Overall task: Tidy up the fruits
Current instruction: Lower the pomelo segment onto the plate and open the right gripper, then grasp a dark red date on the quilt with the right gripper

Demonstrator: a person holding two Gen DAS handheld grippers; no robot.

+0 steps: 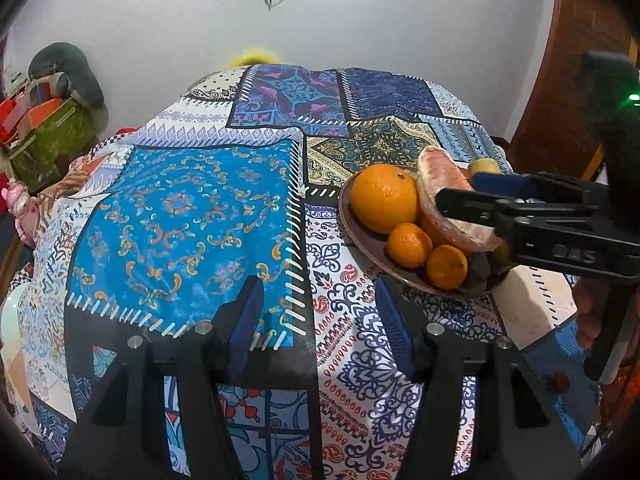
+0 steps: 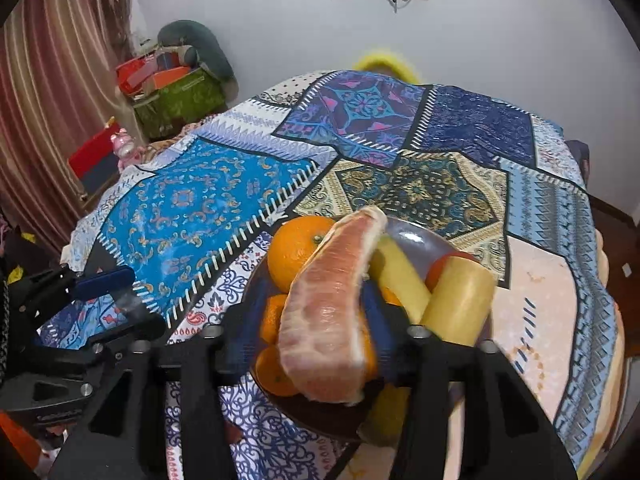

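Observation:
A brown plate (image 1: 362,236) at the table's right holds a large orange (image 1: 384,198), two small mandarins (image 1: 409,245) and pale yellow fruit pieces (image 2: 460,304). My right gripper (image 2: 310,322) is shut on a peeled pink pomelo segment (image 2: 332,312) and holds it over the plate; it also shows in the left wrist view (image 1: 456,200), with the segment (image 1: 440,184) between its fingers. My left gripper (image 1: 320,316) is open and empty over the patchwork cloth, left of the plate. It also shows at the left of the right wrist view (image 2: 116,296).
A patchwork tablecloth (image 1: 180,208) covers the table. Boxes and cushions (image 1: 48,120) stand against the wall at far left. A wooden door (image 1: 580,60) is at right. A pink toy (image 2: 126,148) sits beyond the table's left edge.

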